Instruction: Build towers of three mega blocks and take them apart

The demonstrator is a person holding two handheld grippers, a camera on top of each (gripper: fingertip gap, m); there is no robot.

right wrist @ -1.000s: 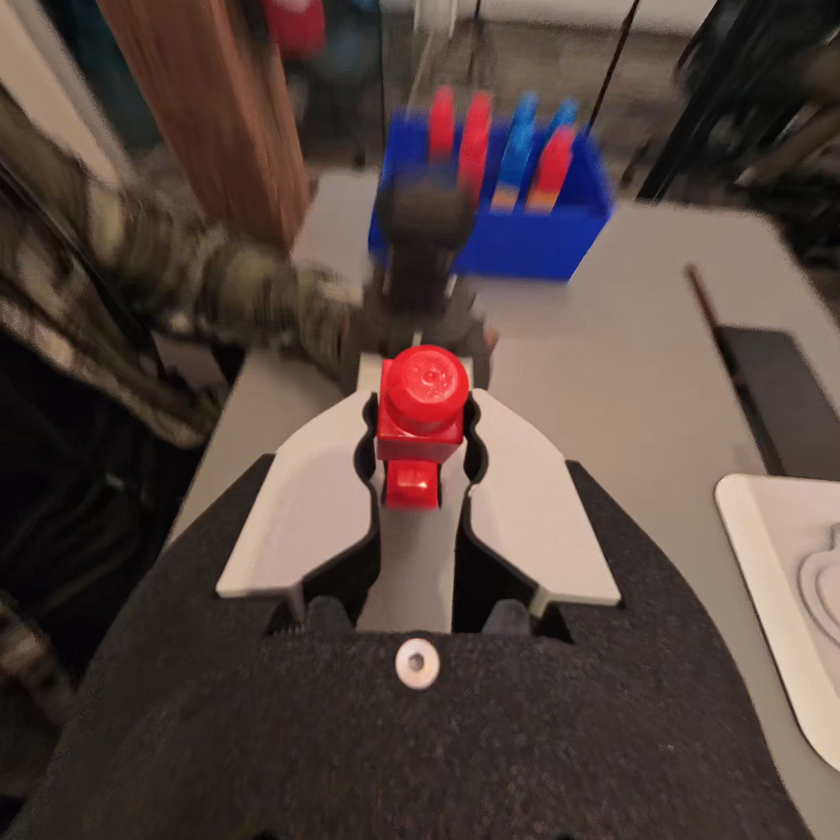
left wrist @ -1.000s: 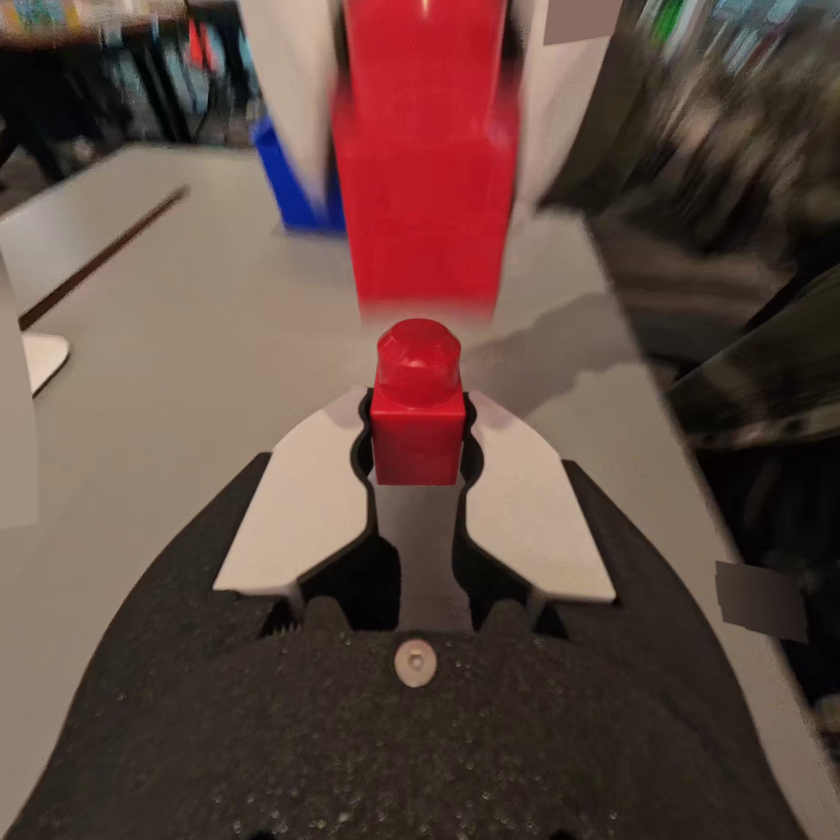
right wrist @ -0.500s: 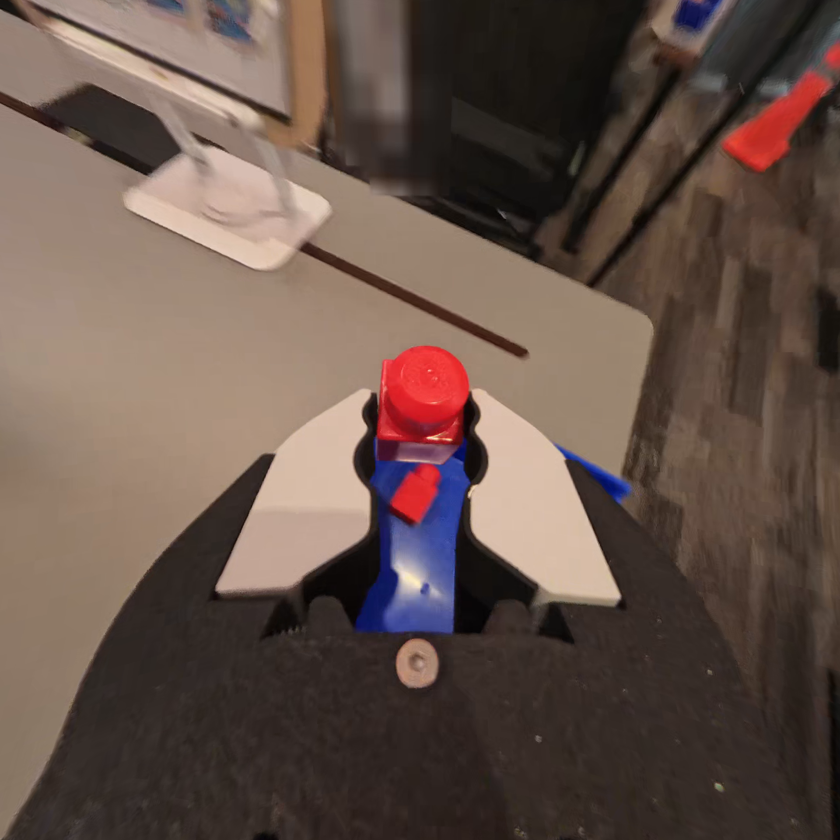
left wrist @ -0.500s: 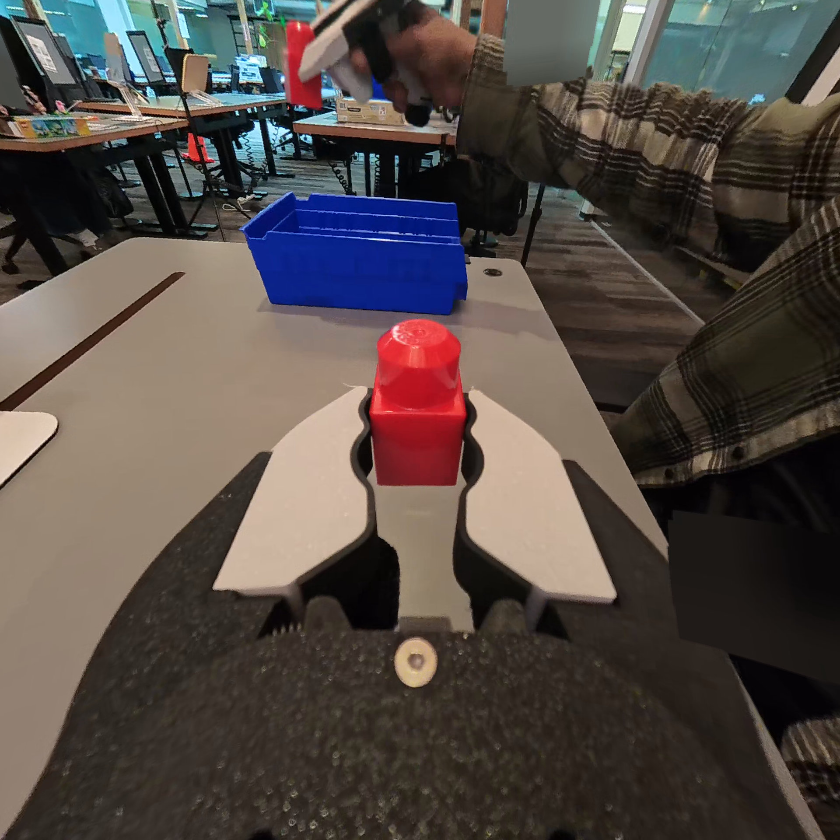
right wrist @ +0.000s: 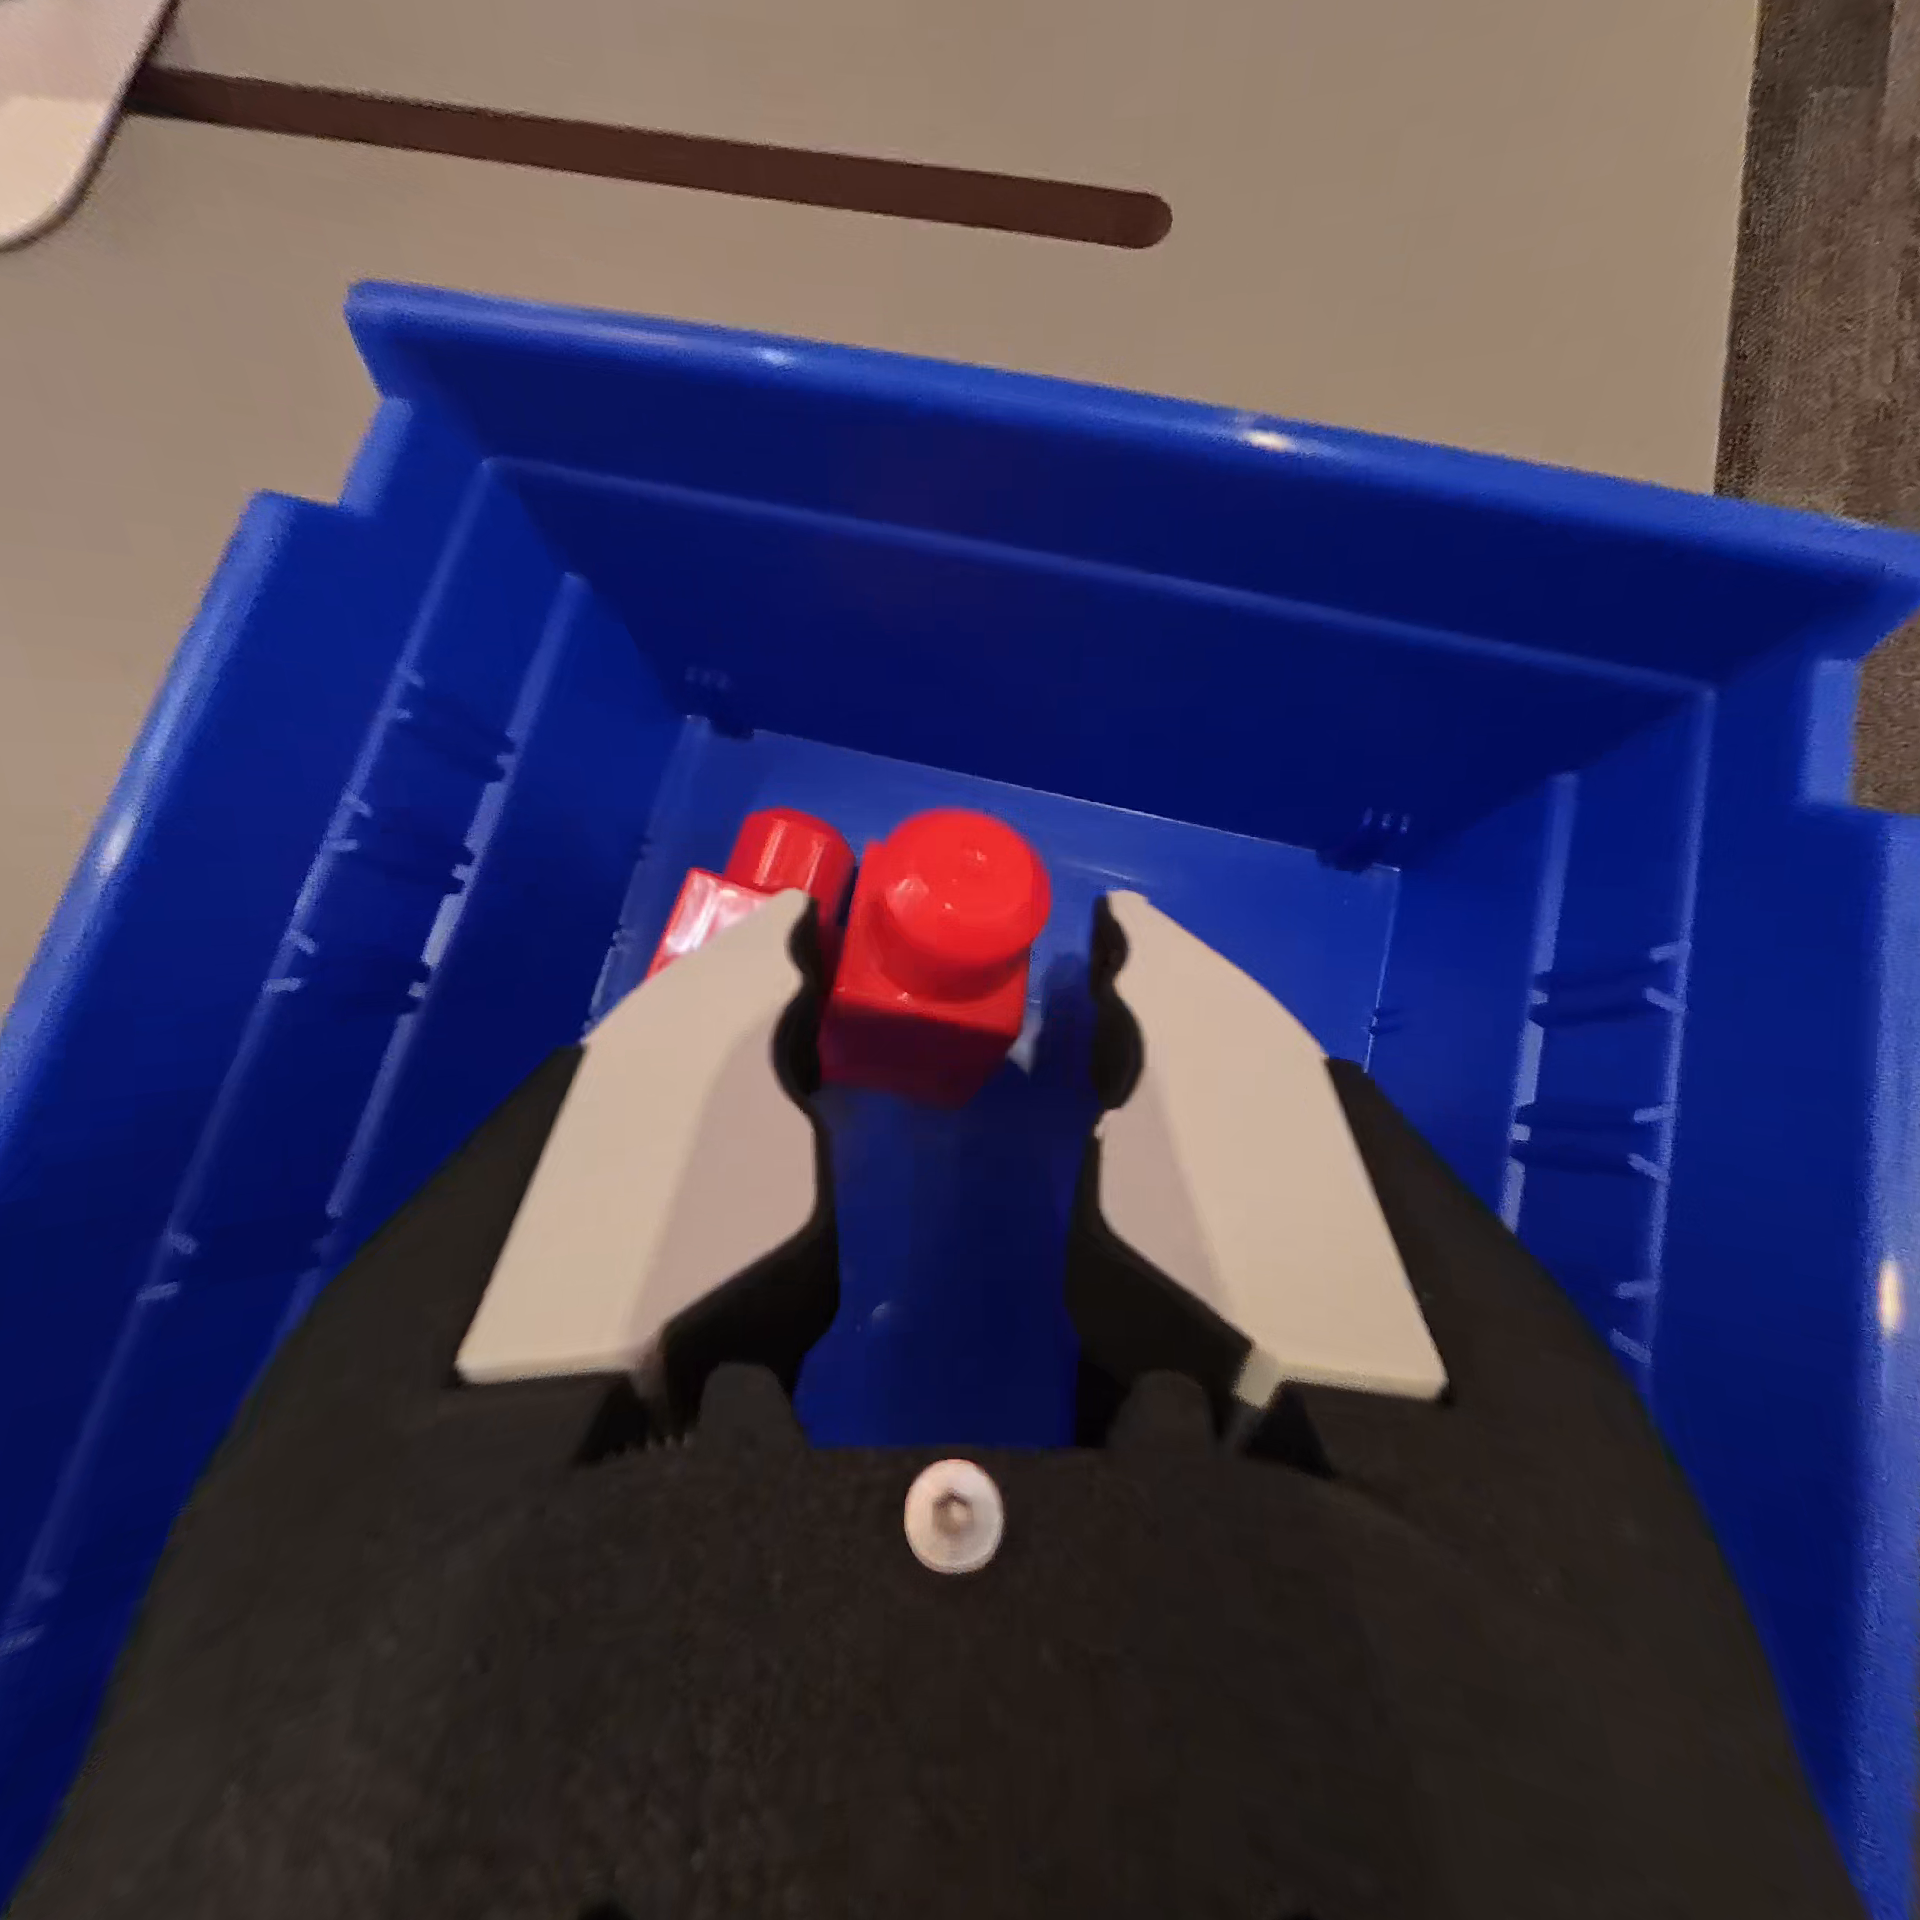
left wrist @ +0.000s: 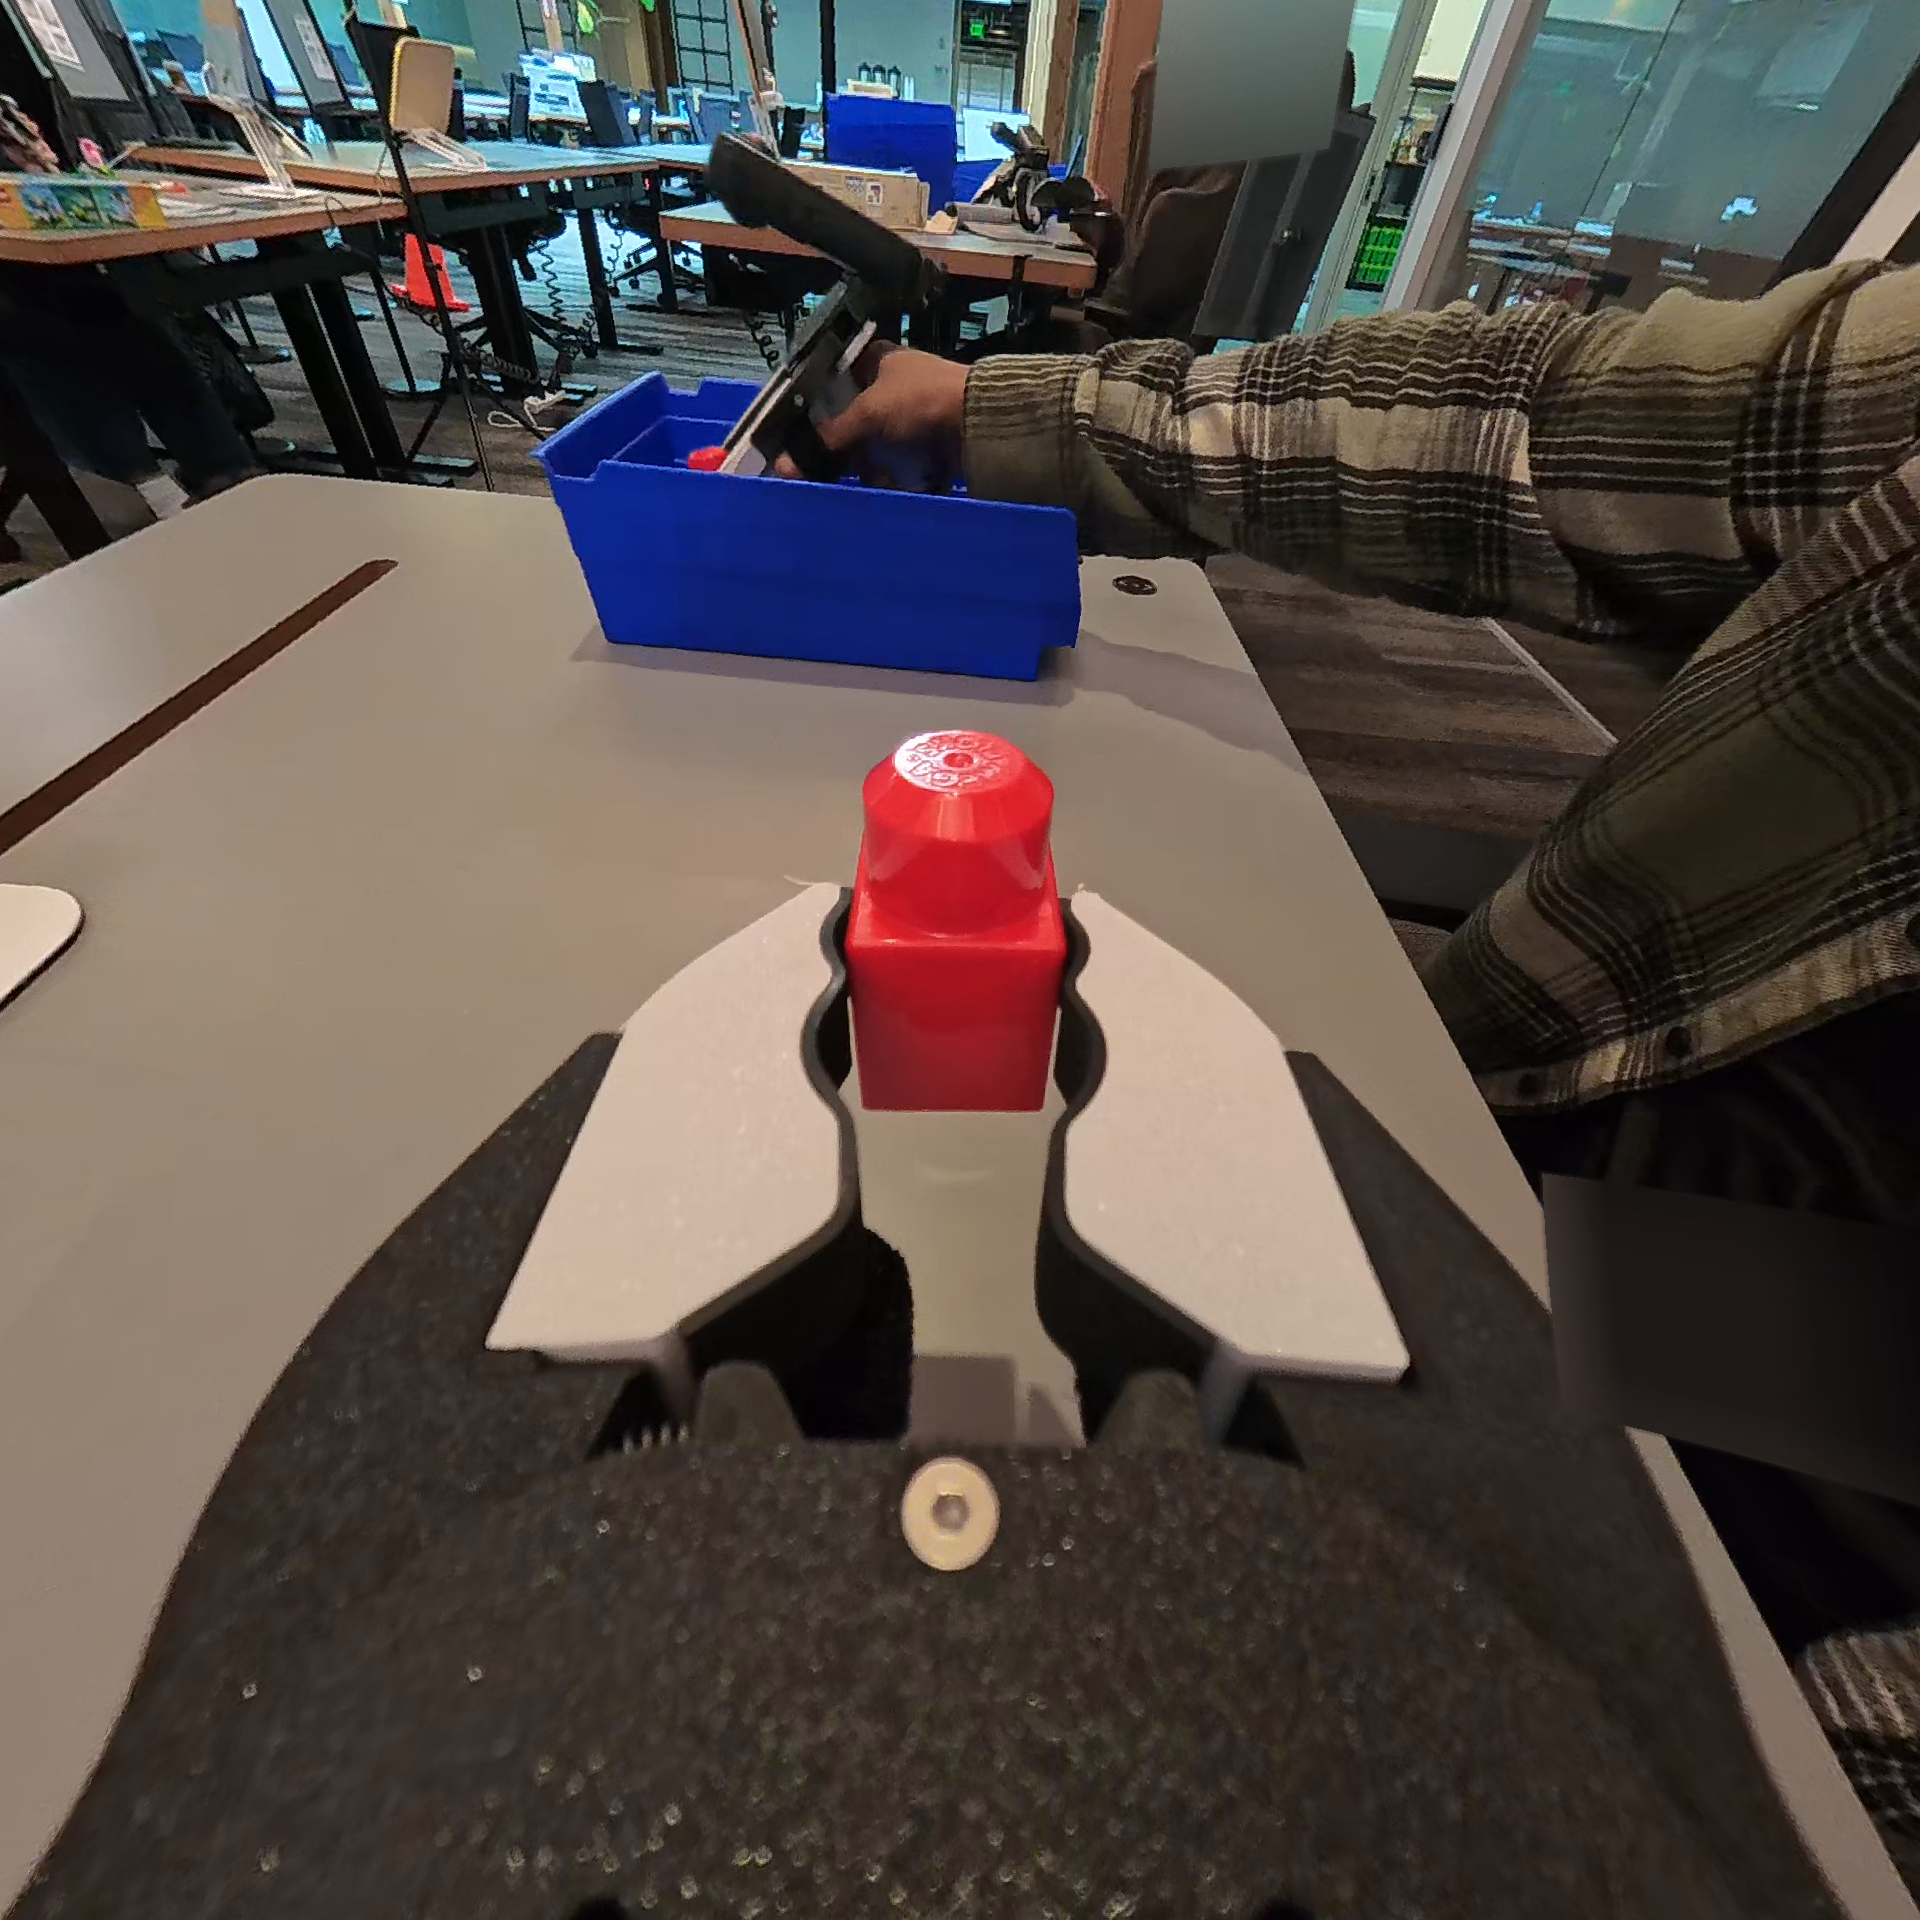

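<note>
My left gripper [left wrist: 951, 894] is shut on a red mega block [left wrist: 951, 997], stud forward, held over the grey table [left wrist: 416, 883]. My right gripper [right wrist: 951, 909] is open, reaching down into the blue bin [right wrist: 1039, 520]. A red block [right wrist: 925, 997] sits between its fingers, close to the left finger, with a gap on the right. A second red block [right wrist: 774, 857] lies on its side on the bin floor just left of it. In the left wrist view the right gripper [left wrist: 790, 416] dips into the bin [left wrist: 831, 582] at the far table edge.
A person's plaid sleeve [left wrist: 1351, 436] reaches over the table's right edge to the bin. A dark slot [right wrist: 644, 156] runs in the table beyond the bin. A white stand base [left wrist: 31, 925] lies at the left. Desks and chairs stand behind. Left tips to right tips: about 50 cm.
My right gripper came down from high above into the bin and its fingers opened, freeing its red block. My left gripper kept hold of its block and barely moved.
</note>
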